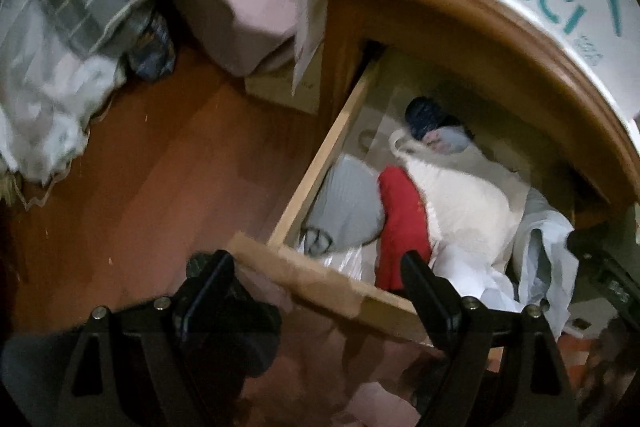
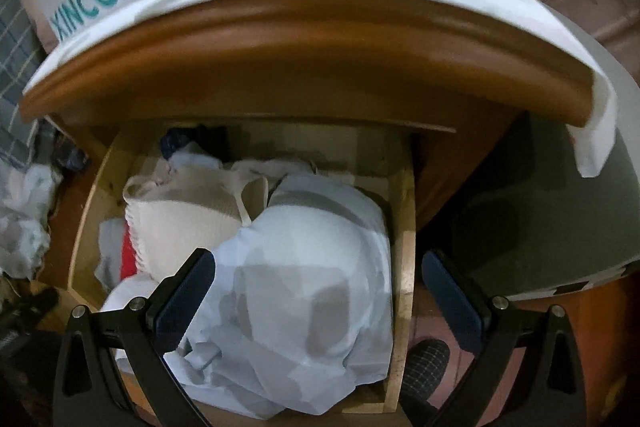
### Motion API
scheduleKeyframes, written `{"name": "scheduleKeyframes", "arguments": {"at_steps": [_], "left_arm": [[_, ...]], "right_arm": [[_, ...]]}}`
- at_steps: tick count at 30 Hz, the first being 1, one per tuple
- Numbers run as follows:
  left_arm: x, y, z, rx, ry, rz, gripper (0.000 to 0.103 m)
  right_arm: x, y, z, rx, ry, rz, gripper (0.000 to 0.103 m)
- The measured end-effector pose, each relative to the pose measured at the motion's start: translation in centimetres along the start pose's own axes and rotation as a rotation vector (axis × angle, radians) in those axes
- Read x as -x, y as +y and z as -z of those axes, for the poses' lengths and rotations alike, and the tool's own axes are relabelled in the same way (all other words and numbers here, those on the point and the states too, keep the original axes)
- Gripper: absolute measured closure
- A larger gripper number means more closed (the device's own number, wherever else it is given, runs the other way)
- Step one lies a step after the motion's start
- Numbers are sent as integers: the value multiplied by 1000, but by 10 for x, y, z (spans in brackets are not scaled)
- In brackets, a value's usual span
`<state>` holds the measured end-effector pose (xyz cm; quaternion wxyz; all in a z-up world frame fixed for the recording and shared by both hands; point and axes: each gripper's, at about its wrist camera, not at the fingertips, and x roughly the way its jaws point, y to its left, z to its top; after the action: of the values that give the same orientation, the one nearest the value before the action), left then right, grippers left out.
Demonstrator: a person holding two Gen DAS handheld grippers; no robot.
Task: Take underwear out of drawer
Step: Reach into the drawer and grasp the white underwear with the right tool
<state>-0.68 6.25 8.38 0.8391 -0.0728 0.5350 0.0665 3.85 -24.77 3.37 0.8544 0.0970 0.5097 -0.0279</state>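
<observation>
Lying in the open drawer (image 1: pixel 320 155) is soft underwear: red (image 1: pixel 402 223), grey (image 1: pixel 348 203) and cream (image 2: pixel 188 215). Both grippers' jaws, left (image 1: pixel 320 277) and right (image 2: pixel 318 275), are wide apart.

Raw pale-wood drawer (image 2: pixel 404 227), glossy varnished top (image 2: pixel 280 67), soft cloth underwear (image 1: pixel 404 223).

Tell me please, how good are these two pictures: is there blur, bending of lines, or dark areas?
Left wrist view: dim room light, the bedding and the drawer front are smeared, and the cabinet top curves from the fisheye lens. Right wrist view: sharper, the white bag is clear, the cabinet edge bows strongly, and the corners are black.
</observation>
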Motion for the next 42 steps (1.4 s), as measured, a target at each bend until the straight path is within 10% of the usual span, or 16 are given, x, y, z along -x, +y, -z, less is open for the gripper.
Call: {"name": "scheduleKeyframes", "arguments": {"at_steps": [11, 27, 42], "left_arm": [[-4, -19, -40, -258, -29, 32, 16], [-54, -16, -49, -239, 101, 91, 16], [-62, 0, -55, -142, 152, 123, 16]], "right_arm": [[-30, 14, -1, 46, 131, 40, 0], [-65, 21, -4, 52, 256, 38, 5], [-65, 3, 3, 32, 225, 134, 84]]}}
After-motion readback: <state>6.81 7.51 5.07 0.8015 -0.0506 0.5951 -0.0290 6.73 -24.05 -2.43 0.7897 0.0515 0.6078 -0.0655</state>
